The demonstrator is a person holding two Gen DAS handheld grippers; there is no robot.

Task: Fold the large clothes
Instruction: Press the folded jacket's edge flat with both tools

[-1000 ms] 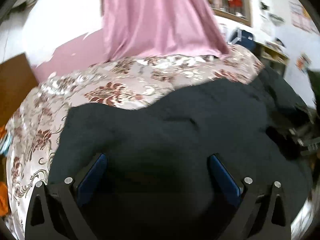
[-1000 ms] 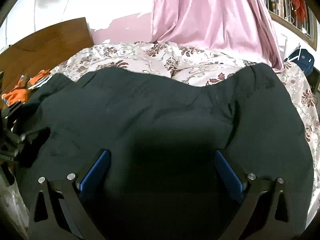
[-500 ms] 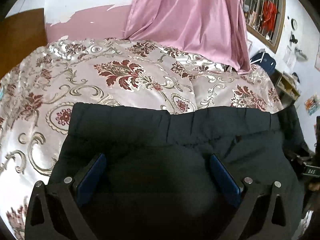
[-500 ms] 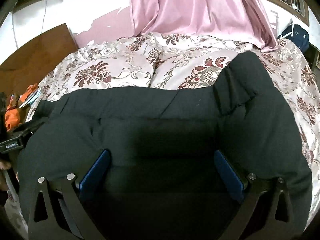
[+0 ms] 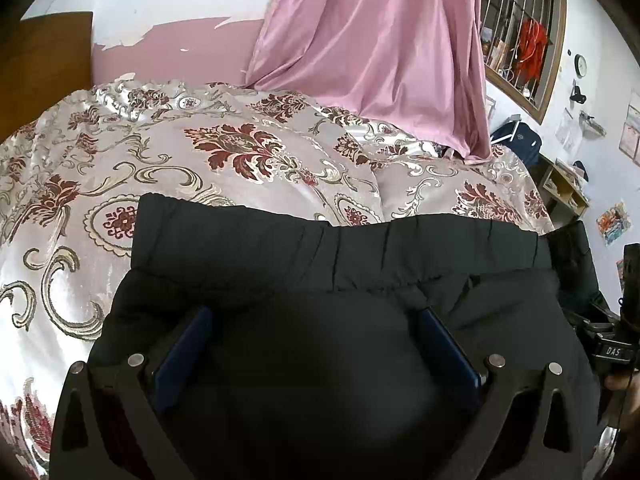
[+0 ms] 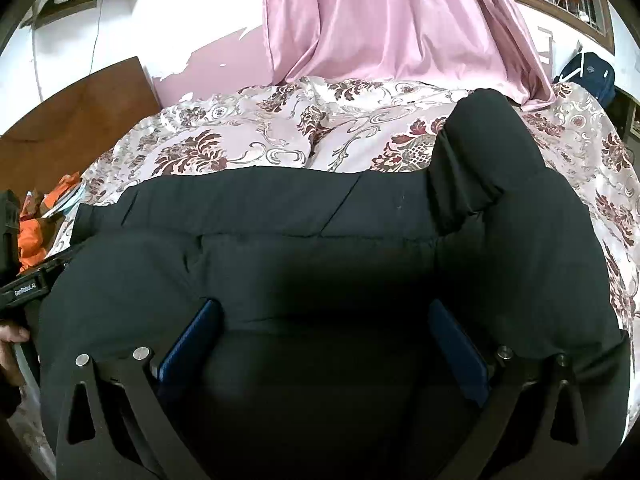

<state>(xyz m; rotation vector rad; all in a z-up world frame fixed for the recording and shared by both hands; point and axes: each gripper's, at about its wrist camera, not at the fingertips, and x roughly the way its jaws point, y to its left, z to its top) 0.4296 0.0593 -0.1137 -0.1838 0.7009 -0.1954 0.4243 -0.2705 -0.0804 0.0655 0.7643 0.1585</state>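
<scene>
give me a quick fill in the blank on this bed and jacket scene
1. The black jacket lies on a ____-patterned bedspread.
2. The curtain hanging behind the bed is ____.
3. Both the left gripper and the right gripper have their jaws ____.

Missing words: floral; pink; open

The garment (image 5: 320,264) is plain black. The bedspread (image 5: 200,152) is pale pink satin with dark red floral and gold scroll motifs. The curtain (image 6: 392,20) is glossy pink.
</scene>
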